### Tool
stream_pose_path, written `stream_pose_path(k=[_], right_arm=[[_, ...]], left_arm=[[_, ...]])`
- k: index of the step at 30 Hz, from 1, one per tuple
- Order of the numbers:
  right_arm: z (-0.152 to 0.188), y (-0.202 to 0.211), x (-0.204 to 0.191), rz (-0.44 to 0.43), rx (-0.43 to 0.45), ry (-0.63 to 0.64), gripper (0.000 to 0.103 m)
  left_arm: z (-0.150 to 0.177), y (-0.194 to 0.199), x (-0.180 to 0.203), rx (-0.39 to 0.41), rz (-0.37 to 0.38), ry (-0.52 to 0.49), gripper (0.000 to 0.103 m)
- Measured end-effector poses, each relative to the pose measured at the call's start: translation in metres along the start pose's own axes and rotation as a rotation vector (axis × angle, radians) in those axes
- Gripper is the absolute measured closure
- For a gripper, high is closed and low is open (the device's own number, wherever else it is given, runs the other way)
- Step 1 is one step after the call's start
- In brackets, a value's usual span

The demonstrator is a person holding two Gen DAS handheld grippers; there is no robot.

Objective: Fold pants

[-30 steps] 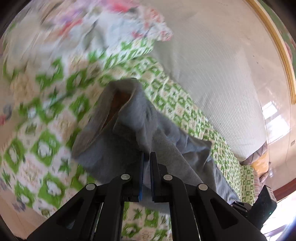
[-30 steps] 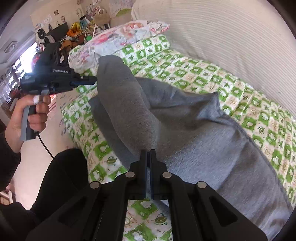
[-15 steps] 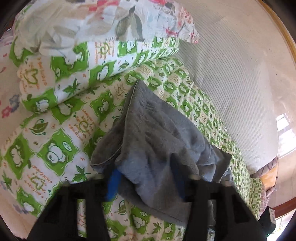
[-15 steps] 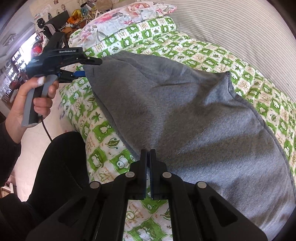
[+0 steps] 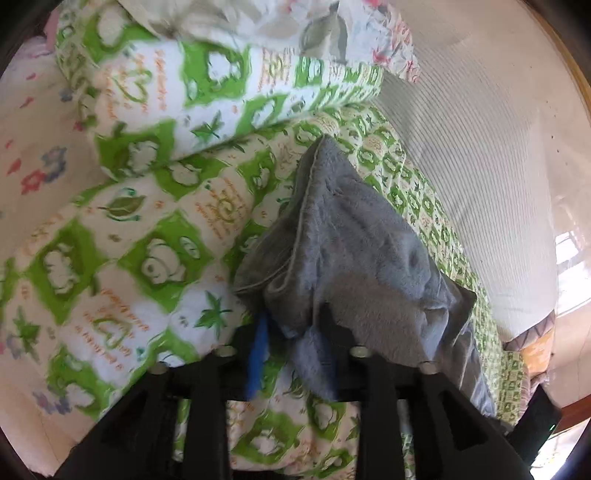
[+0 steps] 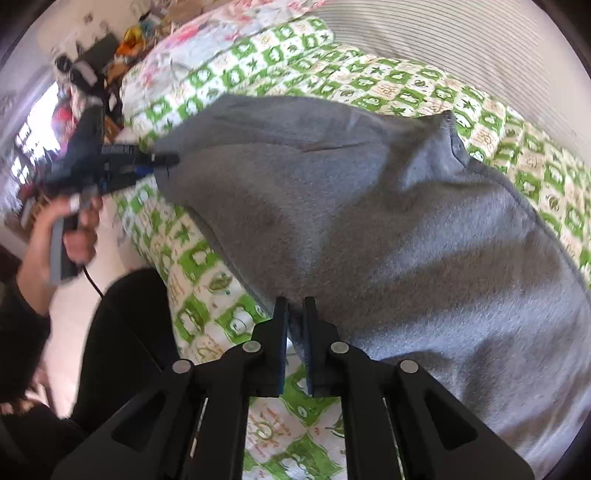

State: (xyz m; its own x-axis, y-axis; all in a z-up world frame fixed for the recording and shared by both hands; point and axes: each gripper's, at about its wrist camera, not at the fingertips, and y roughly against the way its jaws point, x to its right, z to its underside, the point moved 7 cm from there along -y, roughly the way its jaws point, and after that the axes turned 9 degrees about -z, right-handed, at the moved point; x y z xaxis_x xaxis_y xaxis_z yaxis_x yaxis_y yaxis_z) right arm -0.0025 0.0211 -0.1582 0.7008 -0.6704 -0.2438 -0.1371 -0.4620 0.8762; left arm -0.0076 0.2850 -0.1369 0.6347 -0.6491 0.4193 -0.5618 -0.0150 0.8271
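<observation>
A bed fills both views, covered by a green-and-white patterned quilt, with a pale ribbed mattress rising behind it and a floral pillow at the head end. Spread over the quilt lie the grey pants, folded over on themselves, one corner standing up in a small peak toward the far side. The left gripper, held in the person's hand, sits at the corner of the cloth nearer the pillow; its jaws are opening, with a fold of grey cloth hanging loose between them. The right gripper is at the near edge of the pants; its jaws are just starting to part, a narrow gap showing with cloth still in it.
</observation>
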Motion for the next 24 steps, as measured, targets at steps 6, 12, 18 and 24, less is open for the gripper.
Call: stream_pose_path(k=[6,12,18,24], right_arm=[[-0.040,0.020,0.032,0.063,0.106,-0.076,0.092],[-0.092,0.021,0.080,0.127,0.172,-0.176,0.085],[-0.136,0.003,0.114,0.182,0.198,-0.201,0.052],[-0.136,-0.037,0.132,0.162,0.110,-0.227,0.089]], left_arm=[[-0.002,0.001,0.002,0.005,-0.016,-0.001,0.039],[-0.002,-0.023,0.002,-0.046,-0.037,0.010,0.039],[-0.009,-0.030,0.010,-0.022,-0.068,-0.016,0.039],[-0.013,-0.034,0.017,0.022,-0.054,-0.067,0.077]])
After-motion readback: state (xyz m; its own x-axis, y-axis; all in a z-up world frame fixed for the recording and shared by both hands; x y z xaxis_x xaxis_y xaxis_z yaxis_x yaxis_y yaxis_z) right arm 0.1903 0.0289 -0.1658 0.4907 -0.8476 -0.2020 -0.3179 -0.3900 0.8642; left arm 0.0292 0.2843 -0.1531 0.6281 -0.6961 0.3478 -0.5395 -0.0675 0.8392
